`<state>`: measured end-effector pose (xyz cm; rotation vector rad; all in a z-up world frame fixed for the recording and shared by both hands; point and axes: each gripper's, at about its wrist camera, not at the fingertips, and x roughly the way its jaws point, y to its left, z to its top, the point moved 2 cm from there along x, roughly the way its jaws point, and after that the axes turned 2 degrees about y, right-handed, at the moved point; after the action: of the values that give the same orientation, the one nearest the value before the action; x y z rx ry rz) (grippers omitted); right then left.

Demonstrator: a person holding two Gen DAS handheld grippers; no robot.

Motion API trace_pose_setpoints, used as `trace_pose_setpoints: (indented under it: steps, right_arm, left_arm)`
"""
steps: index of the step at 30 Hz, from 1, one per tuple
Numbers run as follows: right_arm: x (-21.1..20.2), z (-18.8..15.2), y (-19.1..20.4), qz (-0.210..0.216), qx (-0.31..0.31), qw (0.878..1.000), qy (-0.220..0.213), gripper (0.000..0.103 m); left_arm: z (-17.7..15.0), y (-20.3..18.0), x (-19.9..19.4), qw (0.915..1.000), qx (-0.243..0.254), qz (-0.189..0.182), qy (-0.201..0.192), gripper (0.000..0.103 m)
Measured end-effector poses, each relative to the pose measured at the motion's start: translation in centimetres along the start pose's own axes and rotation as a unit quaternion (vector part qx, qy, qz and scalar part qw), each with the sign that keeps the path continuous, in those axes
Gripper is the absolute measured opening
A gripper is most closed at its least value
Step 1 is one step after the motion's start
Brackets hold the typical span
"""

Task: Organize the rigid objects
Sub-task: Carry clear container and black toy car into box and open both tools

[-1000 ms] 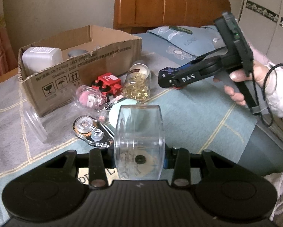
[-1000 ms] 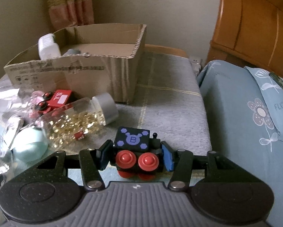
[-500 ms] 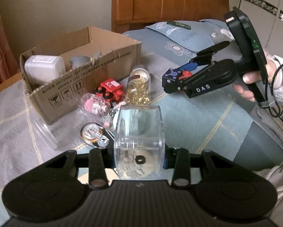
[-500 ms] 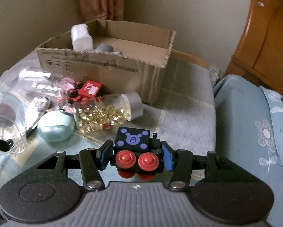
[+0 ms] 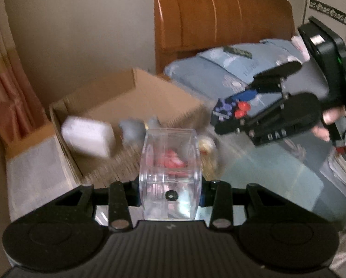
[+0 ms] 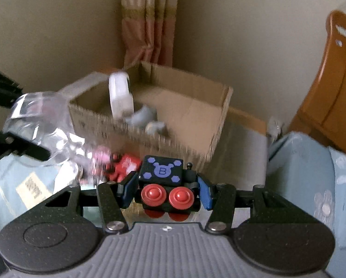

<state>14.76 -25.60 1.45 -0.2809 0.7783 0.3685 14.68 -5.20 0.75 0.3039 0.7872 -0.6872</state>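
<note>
Fingers (image 6: pixel 167 192) grip toy car (image 6: pixel 164 185), L hold clear jar (image 5: pixel 170 173)

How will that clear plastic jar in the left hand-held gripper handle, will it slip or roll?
The clear plastic jar looks hard and glossy, so it could slip between the left hand-held gripper pads. It appears nearly empty, so probably light. Its curved wall suggests it may roll if laid down in the cardboard box.

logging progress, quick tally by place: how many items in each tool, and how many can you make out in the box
left tool: 1, clear container
right tool: 1, black toy train
cardboard box: 3, white bottle, two grey pieces
total: 5
</note>
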Motion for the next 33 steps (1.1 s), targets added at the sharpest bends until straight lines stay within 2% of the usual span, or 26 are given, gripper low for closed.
trace_pose_setpoints:
  steps: [5,11,13,14,15,17,25,33]
  right_arm:
    - [1.3,3.4,-0.5,0.001,-0.011,1.0,-0.014,0.059]
    - [3.8,6.6,-1.4,0.0,-0.006,1.0,-0.017,0.062]
    - [4.3,7.0,-1.5,-0.003,-0.006,1.0,-0.02,0.084]
    - [4.3,7.0,-1.6,-0.011,-0.003,1.0,-0.026,0.1]
    - [4.2,6.9,-1.6,-0.014,-0.002,0.999,-0.032,0.103]
    - [3.9,6.4,-1.5,-0.002,0.002,0.999,-0.039,0.103]
    - [3.4,4.1,-1.3,0.007,0.016,1.0,-0.018,0.103]
    - [1.7,2.8,-0.8,0.005,0.023,1.0,-0.02,0.103]
  left_arm:
    - [4.3,2.0,0.9,0.9996,0.0,0.024,-0.017,0.039]
    - [8.1,4.5,3.9,0.9991,-0.009,0.039,-0.011,0.039]
    - [8.8,4.8,4.9,0.9991,-0.008,0.042,-0.006,0.039]
    - [9.1,4.9,5.3,0.999,-0.009,0.043,-0.005,0.039]
    - [9.3,5.1,5.5,0.999,-0.009,0.043,-0.004,0.039]
    - [9.6,5.2,6.0,0.999,-0.011,0.042,-0.005,0.039]
    - [11.1,5.7,8.9,0.9987,-0.009,0.05,0.01,0.039]
    - [12.4,6.9,12.1,0.9967,-0.02,0.076,0.02,0.037]
